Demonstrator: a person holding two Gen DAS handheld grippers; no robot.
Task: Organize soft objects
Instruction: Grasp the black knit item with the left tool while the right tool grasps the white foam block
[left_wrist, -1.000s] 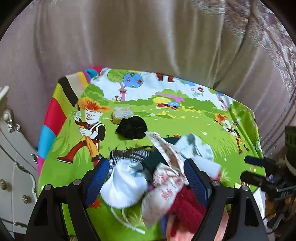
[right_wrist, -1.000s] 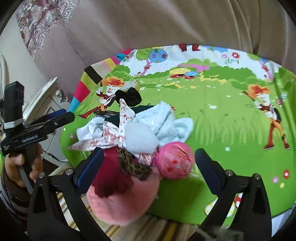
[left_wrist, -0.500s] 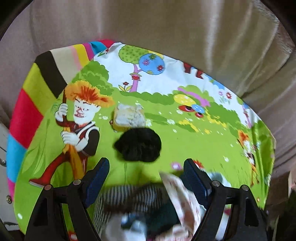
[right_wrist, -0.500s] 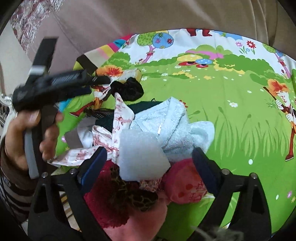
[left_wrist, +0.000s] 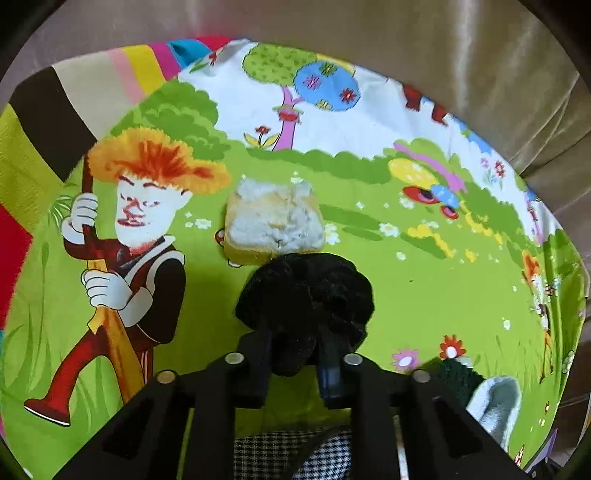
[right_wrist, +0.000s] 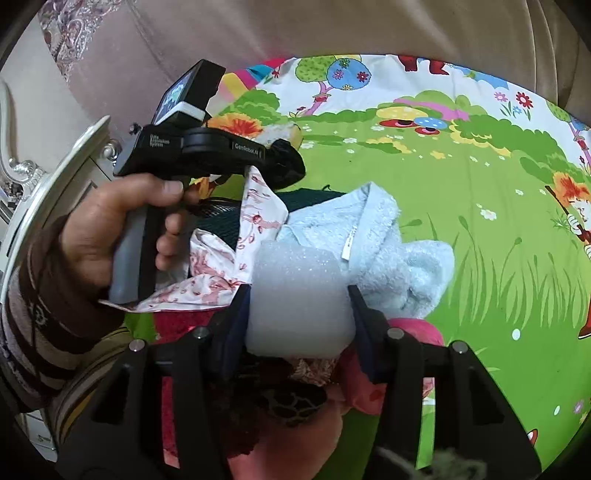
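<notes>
Two grippers closing, black pompom (left_wrist: 304, 295) between left fingers (left_wrist: 258, 363)

bright cartoon-print sheet (left_wrist: 424, 280) holds a yellow sponge (left_wrist: 274, 221), a black fuzzy ball (left_wrist: 306, 291) touching it, plus a heap of cloths (right_wrist: 332, 236).

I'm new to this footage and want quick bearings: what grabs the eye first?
The loud cartoon sheet fills both views. On it, the left gripper is closing on a black fluffy ball just in front of a yellow sponge. The right gripper is closing on a white foam block atop the pile of cloths.
</notes>
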